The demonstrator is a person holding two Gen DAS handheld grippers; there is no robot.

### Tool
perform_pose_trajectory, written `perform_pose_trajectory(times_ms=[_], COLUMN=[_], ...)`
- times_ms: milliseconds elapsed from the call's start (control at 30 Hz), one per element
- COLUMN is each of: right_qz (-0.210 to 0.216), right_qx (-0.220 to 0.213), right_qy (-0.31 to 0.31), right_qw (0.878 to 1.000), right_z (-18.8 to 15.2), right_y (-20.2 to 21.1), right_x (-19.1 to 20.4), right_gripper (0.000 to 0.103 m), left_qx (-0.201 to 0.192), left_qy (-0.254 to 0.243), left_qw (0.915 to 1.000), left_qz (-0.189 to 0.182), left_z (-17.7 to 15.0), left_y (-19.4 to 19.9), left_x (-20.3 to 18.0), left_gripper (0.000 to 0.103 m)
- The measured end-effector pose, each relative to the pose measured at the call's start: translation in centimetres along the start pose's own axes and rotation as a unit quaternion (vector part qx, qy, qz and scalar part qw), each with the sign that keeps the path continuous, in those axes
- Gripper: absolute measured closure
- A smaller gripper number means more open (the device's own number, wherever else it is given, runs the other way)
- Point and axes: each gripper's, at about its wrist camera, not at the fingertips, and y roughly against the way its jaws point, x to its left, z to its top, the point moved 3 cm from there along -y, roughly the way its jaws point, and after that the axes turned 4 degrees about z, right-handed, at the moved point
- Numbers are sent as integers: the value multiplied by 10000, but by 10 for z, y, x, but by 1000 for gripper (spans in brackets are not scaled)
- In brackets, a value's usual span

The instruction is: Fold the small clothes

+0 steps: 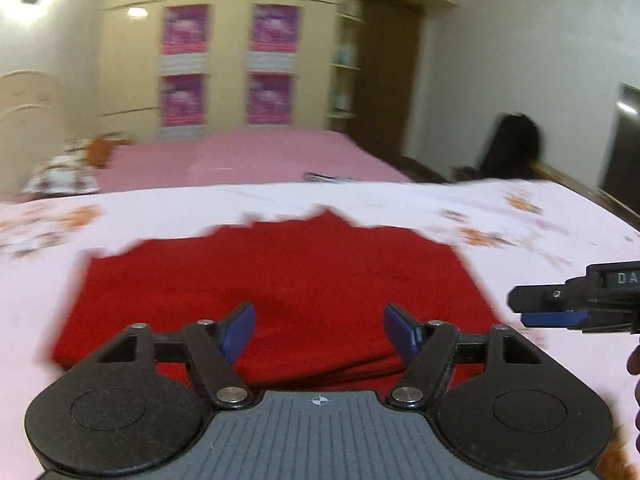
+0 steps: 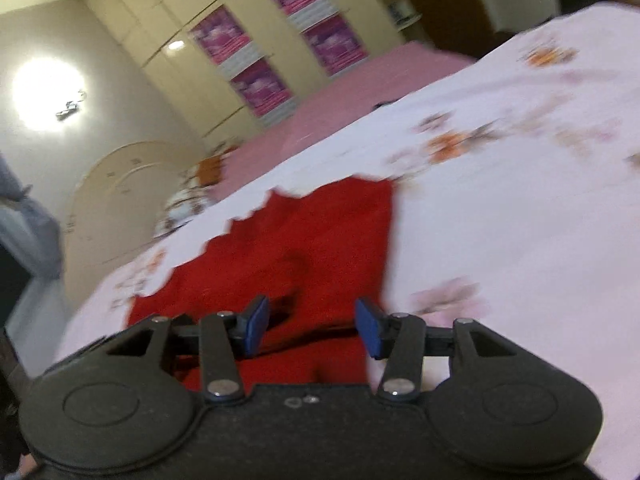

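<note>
A folded red garment (image 1: 276, 292) lies flat on a bed covered with a white sheet (image 1: 520, 216) printed with orange flowers, its far edge ragged with motion blur in both wrist views. The left tongs (image 1: 319, 330) hang low over the near edge of the cloth with their blue pads (image 1: 240, 330) spread well apart and nothing between them but the red fabric below; whether the pads touch the cloth cannot be told. The right tongs (image 2: 312, 326) are also parted, less widely, above the near right part of the garment, with no fold caught between their pads (image 2: 370, 332). From the left wrist view the right tongs come in from the right edge of the picture, just beside the garment's right side, with part of a hand (image 1: 634, 360) showing below them. Beyond the white sheet lies a pink bedspread (image 1: 256, 156), with a patterned pillow (image 1: 64, 176) at its left end near a cream headboard (image 1: 24, 120). A tall cream wardrobe (image 1: 224, 56) with four purple panels stands against the far wall, and a dark shape (image 1: 512, 144) sits off the bed's right corner.
</note>
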Motion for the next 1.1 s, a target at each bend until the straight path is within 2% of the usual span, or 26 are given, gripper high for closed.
perform_pose_trajectory(times_ms=[67,133,200,267,333,400,467,533,567,600,667,800,933,967,1100], right_qz=[205,346,359,436,250,30,-187,-231,-282,-346,-506,-715,-779,-793,-818], right_qx=[183,297,354,337,328,374,281,59,-113,-284,-519,-99,-139,-152,-61], right_qy=[-190,-378,-500,-582,-432,-98,307,591,710,796,858,661,611,632,712], right_qw=[9994,9982,9975,9968,9982,9992,9990,9980,9970,9958,9937,9952,9950,9947,9941], right_z=[-3,-6,-7,-7,-8,-8,-4,2,5,9,12,3,-2,-4,-9], right_y=[-23,-44,-62,-73,-83,-86,-84,-71,-62,-53,-39,-52,-53,-52,-54], right_x=[6,10,11,12,15,20,30,39,42,44,39,16,10,10,8], right_gripper=[55,55,55,55,66,97,97,97,97,97,97,97,97,97,97], left_qx=[9,200,336,507,651,664,677,725,780,840,861,870,828,743,704], left_qy=[20,116,204,211,154,156,149,100,121,116,59,-211,-363,-368,-467], left_qw=[9989,9959,9933,9922,9911,9915,9916,9901,9898,9896,9902,9912,9922,9935,9940], left_qz=[471,870,1089,1123,1150,1109,1089,1202,1186,1163,1094,975,855,780,690], left_z=[-9,-22,-33,-43,-50,-50,-45,-44,-45,-45,-44,-39,-35,-34,-36], left_y=[12,17,18,12,4,-6,-16,-26,-29,-34,-45,-49,-50,-47,-48], left_x=[35,72,99,115,124,125,120,125,126,128,126,119,117,117,113], left_gripper=[32,32,33,33,33,33,33,33,40,51,52,63,73,83,90])
